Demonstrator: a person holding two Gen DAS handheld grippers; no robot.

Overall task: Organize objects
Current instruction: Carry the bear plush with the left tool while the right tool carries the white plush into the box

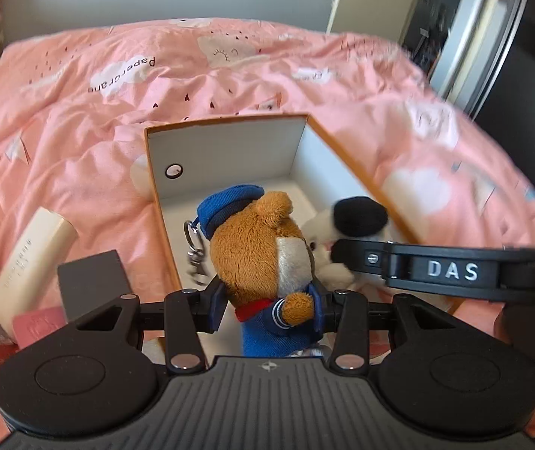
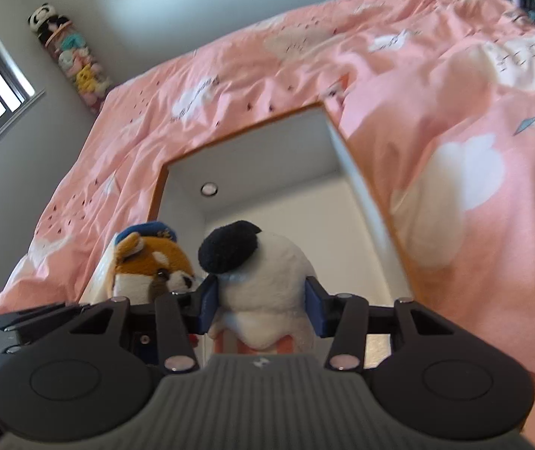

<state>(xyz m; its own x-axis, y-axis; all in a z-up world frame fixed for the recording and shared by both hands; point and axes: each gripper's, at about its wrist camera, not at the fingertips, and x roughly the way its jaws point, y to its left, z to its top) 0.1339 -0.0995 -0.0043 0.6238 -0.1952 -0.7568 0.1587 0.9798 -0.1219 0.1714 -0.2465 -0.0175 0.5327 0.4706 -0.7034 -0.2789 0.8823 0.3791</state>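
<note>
Evidently for dropping in together, the left tool [image 1: 267,309] clamps a sailor teddy keychain [image 1: 260,258] and the right tool [image 2: 262,309] clamps a white plush [image 2: 263,281], both above the open shoebox [image 1: 226,150].

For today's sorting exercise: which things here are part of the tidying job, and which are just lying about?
In the job:
bear plush, in left tongs
white plush, in right tongs
open box

Lying about:
cream tube
dark card
pink duvet
</note>
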